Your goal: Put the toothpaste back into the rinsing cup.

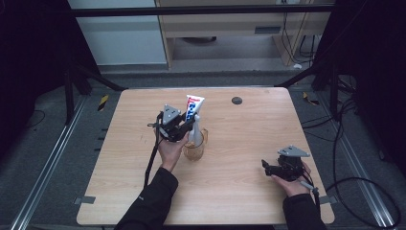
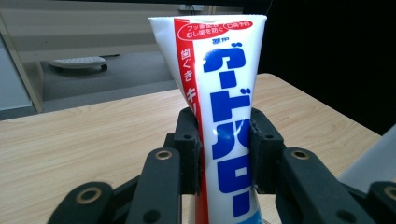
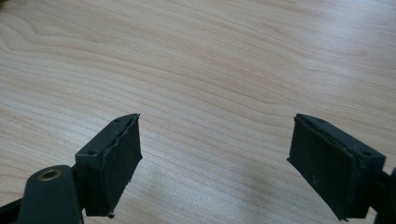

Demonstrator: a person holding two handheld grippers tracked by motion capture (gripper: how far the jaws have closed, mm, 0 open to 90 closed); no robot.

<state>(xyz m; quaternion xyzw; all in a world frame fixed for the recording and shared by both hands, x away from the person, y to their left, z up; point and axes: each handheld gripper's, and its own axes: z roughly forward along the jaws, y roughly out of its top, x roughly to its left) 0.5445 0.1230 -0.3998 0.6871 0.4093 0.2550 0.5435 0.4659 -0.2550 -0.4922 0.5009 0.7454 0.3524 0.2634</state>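
A white toothpaste tube (image 1: 193, 115) with a red stripe and blue lettering stands upright, crimped end up, its lower end inside a clear amber glass cup (image 1: 195, 148) near the table's middle. My left gripper (image 1: 186, 127) is shut on the tube from the left. In the left gripper view both black pads (image 2: 190, 149) press the tube (image 2: 219, 116) on either side. My right gripper (image 1: 266, 167) hovers low at the right front of the table, pointing left. Its jaws stand wide apart in the right gripper view (image 3: 215, 163), with bare wood between them.
The wooden table (image 1: 239, 139) has a small round black disc (image 1: 236, 100) near its far edge. Cables trail from both grippers. Metal rails and dark floor flank the table; a pale cabinet stands behind it.
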